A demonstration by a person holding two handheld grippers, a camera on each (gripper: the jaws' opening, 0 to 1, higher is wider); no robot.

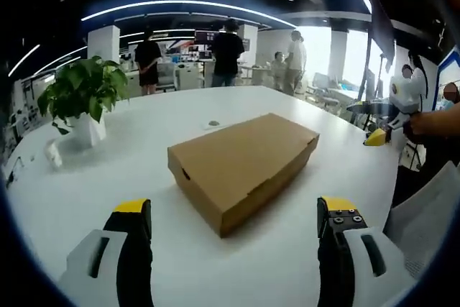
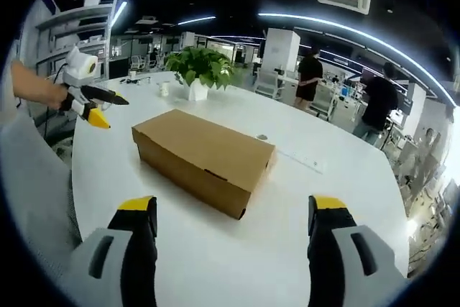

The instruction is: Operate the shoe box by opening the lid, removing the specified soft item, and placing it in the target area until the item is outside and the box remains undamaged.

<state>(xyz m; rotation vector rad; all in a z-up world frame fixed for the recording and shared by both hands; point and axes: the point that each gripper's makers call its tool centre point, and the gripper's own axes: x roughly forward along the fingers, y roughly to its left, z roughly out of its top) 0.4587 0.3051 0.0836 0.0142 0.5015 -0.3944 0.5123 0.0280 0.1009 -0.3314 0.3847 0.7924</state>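
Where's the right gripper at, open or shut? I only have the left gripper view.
Observer: Open. In the right gripper view, the right gripper has its jaws wide apart with nothing between them, short of the cardboard shoe box.
Operator: Is the lid closed on that side?
Observer: Yes. The lid lies flat, and no gap shows along the two faces turned toward the right gripper.

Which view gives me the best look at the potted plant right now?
Left gripper view: the potted plant stands near, leaves and white pot distinct. In the right gripper view it sits smaller, beyond the shoe box.
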